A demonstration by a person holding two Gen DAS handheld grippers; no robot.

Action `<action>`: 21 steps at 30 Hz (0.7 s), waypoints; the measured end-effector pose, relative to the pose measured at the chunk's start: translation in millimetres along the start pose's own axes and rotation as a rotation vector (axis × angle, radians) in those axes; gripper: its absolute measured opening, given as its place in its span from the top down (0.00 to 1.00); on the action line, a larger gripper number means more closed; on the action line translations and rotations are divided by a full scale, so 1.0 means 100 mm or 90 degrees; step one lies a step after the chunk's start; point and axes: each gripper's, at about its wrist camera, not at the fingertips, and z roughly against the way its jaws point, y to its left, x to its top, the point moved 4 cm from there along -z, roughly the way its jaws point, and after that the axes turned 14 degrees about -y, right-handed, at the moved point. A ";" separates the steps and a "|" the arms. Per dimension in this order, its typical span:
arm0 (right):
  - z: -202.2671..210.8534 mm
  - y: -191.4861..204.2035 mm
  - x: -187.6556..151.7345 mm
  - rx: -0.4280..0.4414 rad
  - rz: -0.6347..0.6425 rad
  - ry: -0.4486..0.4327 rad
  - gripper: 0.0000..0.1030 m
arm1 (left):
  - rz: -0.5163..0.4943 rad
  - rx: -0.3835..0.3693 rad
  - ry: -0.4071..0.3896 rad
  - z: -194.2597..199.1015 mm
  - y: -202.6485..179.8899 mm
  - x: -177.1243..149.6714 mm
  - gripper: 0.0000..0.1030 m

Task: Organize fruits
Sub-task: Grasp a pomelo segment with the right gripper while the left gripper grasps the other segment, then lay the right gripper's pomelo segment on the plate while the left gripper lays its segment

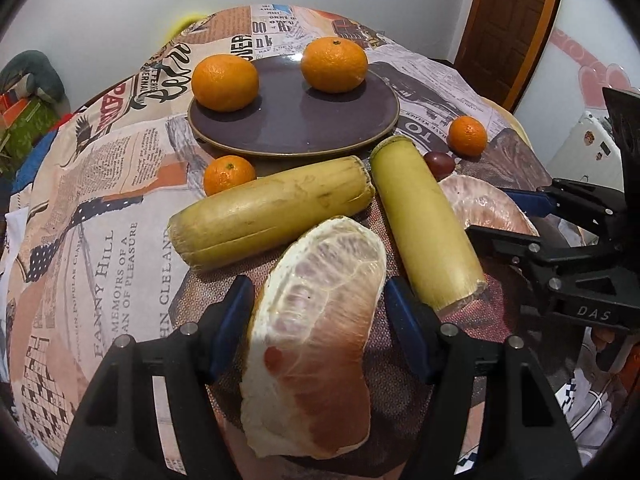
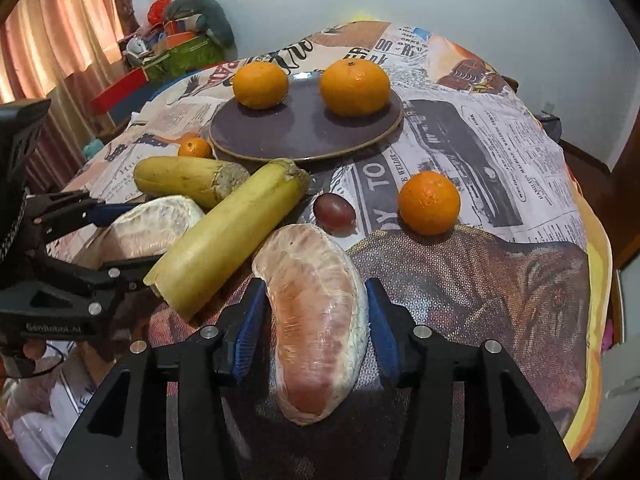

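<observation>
While each gripper (image 1: pixel 320 300) (image 2: pixel 316 312) straddles a pomelo segment (image 1: pixel 316 320) (image 2: pixel 320 320), contact seems unclear.

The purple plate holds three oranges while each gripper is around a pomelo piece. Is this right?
Not quite: the purple plate holds two oranges, not three, as the left wrist view shows. The rest stands: the left gripper and right gripper each bracket a pomelo piece.

two oranges (image 1: pixel 334 65) plated (image 1: pixel 294 124), pomelo wedges (image 1: pixel 316 320) nearest
</observation>
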 end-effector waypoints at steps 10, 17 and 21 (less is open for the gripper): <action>0.21 -0.13 -0.01 -0.005 -0.050 -0.016 0.59 | 0.009 0.020 -0.007 0.20 0.03 -0.07 0.50; 0.37 -0.19 0.12 -0.014 -0.061 -0.047 0.59 | 0.024 0.020 -0.032 0.38 0.09 0.03 0.51; 0.40 -0.19 0.26 -0.016 -0.059 -0.068 0.59 | 0.027 0.026 -0.064 0.49 0.11 0.20 0.51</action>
